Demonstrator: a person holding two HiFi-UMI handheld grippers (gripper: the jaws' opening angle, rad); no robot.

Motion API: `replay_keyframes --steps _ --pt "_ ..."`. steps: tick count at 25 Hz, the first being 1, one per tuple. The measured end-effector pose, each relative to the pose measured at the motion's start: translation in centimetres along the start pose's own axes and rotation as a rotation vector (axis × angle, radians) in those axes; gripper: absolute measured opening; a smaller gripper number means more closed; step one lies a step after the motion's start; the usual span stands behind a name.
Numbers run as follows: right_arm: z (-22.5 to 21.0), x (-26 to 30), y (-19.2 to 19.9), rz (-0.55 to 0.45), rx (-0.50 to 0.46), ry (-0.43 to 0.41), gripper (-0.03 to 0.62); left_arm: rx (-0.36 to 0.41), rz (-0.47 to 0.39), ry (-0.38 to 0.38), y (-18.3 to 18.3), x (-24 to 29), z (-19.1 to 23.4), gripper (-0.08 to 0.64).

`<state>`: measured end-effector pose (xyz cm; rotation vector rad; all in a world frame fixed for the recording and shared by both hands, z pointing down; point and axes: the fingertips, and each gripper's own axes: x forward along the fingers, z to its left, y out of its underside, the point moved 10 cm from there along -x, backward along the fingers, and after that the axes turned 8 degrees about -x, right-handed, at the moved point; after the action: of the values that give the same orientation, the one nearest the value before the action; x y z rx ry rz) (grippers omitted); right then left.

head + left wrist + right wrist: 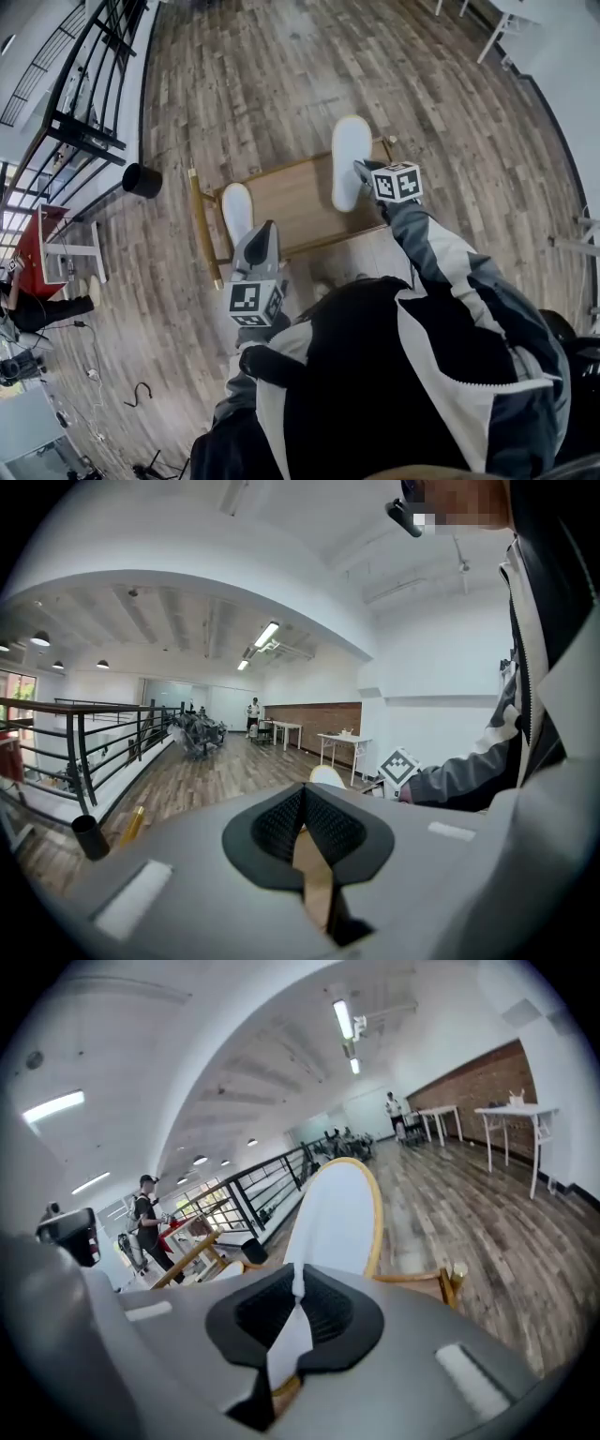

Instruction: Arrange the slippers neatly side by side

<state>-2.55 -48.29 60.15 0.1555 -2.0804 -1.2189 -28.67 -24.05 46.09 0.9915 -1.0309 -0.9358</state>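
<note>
We hold the right tongs (362,169) squeezed tight on the side edge of the right slipper (349,150). In the right gripper view its thin white edge sits pinched between the two dark pads. The rest of the slipper sticks out ahead of the tongs, tipped up, so we think it is off the table (295,202) and not lying flat. We hold it by the edge because that part is thin enough for the tongs to bite. The left slipper (236,211) lies flat at the left end of the low wooden table, with its toe pointing away from us. It is well apart from the right slipper, which is farther off and over to the right. The left tongs (265,234) are squeezed shut too, but nothing is in them. In the left gripper view we see only brown wood through the thin gap. They wait just beside the near end of the left slipper, maybe ready to nudge it or keep it in place. We think the job now is to bring the right slipper in next to the left one, with both toes pointing the same way. The grip is on a soft edge, so the slipper could swing or slip.
</note>
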Motion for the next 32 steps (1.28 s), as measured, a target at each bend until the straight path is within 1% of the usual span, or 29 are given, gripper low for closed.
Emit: replay_keyframes --steps 3,4,7,10,13,17,22,27,29,32 --pt "3.6 -3.5 -3.1 -0.132 -0.181 -0.026 0.021 0.001 -0.025 0.02 -0.5 0.9 -0.3 0.015" --pt "4.7 -4.8 -3.8 -0.17 -0.228 -0.036 0.021 0.002 -0.033 0.024 -0.7 1.2 -0.4 0.015" --pt "7.5 -8.8 -4.6 -0.266 -0.306 -0.062 0.021 0.011 -0.058 0.041 -1.2 1.8 -1.0 0.015" --pt "9.5 -12.4 -4.6 -0.338 -0.382 -0.067 0.021 0.022 -0.076 0.059 -1.6 2.2 -1.4 0.015" --pt "11.0 -14.8 -4.6 -0.381 -0.474 -0.051 0.021 0.023 -0.097 0.07 -1.8 2.2 -1.6 0.015" --pt "12.0 -15.7 -4.1 -0.379 -0.557 -0.045 0.021 0.021 -0.112 0.072 -2.0 2.0 -1.6 0.015" --pt "12.4 -15.2 -3.9 -0.372 -0.561 -0.066 0.021 0.025 -0.109 0.07 -2.0 1.7 -1.9 0.015" --pt "13.1 -13.9 -4.0 -0.342 -0.536 -0.112 0.021 0.011 -0.111 0.031 -1.5 0.2 -1.3 0.015" --pt "13.5 -12.6 -3.8 -0.307 -0.51 -0.151 0.022 0.005 -0.106 0.008 -1.3 -0.6 -0.9 0.015" --pt "13.9 -9.5 -3.0 -0.227 -0.45 -0.213 0.022 -0.003 -0.097 -0.035 -0.6 -1.9 -0.5 0.015"
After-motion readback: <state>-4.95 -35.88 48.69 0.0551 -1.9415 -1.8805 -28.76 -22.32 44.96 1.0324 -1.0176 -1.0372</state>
